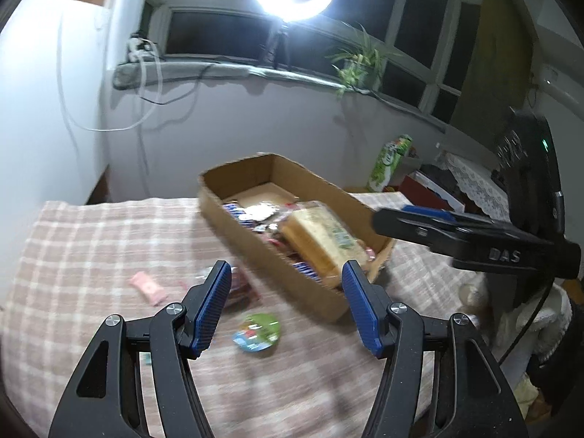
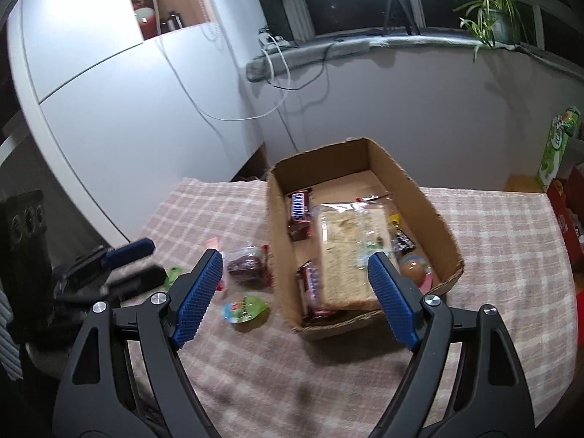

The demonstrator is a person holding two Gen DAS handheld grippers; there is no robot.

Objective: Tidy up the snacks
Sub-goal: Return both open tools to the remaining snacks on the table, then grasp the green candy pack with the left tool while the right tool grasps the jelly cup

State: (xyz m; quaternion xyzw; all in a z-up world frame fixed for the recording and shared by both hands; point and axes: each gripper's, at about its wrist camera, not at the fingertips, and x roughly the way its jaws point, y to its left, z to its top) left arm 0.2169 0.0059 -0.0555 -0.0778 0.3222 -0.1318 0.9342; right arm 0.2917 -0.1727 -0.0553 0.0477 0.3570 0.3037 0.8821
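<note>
left gripper (image 1: 286, 304): spread wide, holding nothing, hovering over loose snacks
right gripper (image 2: 294, 301): also spread, empty, near box's front corner
cardboard box (image 2: 434, 215): mid-table, already packed with bread (image 2: 346, 255) and Snickers (image 2: 301, 206)
green cup (image 2: 246, 308): left out on cloth beside box, probably next

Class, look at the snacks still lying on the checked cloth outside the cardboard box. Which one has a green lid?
The round jelly cup, nearest the camera. Its foil lid is green; the wrapped brown cake beside the cardboard box is dark, and the small packet is pink.
</note>
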